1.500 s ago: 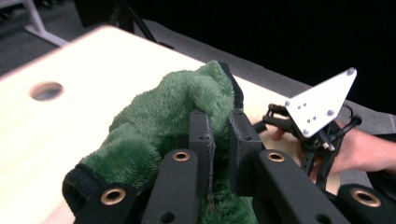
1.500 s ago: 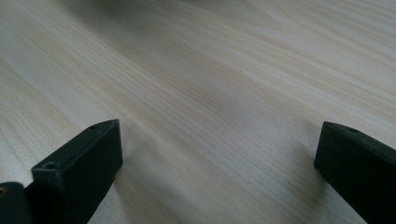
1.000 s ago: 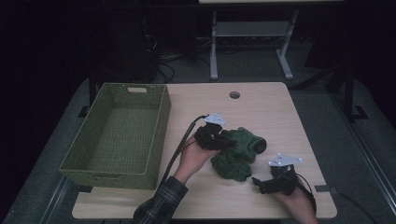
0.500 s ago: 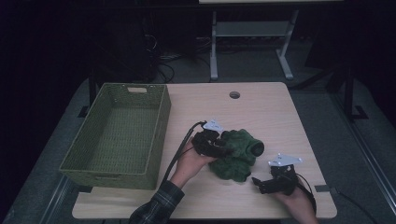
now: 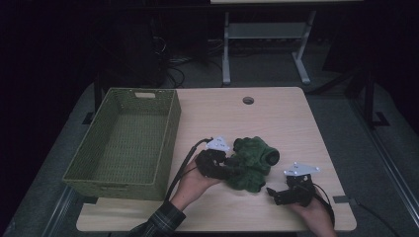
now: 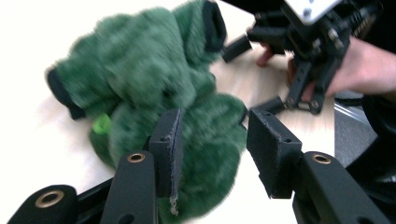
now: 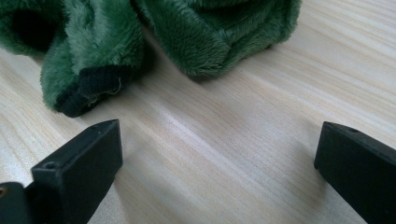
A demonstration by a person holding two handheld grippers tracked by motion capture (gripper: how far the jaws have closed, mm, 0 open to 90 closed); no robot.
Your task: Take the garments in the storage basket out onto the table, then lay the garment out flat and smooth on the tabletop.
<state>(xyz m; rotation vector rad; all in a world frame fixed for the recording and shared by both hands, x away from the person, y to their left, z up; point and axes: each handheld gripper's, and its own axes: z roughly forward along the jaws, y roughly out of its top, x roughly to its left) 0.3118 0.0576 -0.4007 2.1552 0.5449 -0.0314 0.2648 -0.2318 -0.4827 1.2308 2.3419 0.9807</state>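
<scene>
A crumpled dark green fleece garment (image 5: 253,162) with black cuffs lies on the wooden table (image 5: 286,118), right of middle. My left gripper (image 5: 229,167) is at its left edge and points right into it. In the left gripper view the jaws (image 6: 215,126) stand apart, with a fold of the fleece (image 6: 154,79) between and behind them and no pad pressing on it. Those jaws opened from nearly shut and have just been closing a little. My right gripper (image 5: 271,192) rests near the front right, open wide (image 7: 217,135) over bare wood just short of a cuff (image 7: 93,88).
A green woven basket (image 5: 170,133) stands at the table's left, its right wall close to my left forearm. A round cable hole (image 5: 248,100) is at the back middle. Desk legs and cables lie beyond the far edge.
My left hand has drawn back toward the near edge and slightly left along the garment. The garment's top has settled a little. The right hand has kept still.
</scene>
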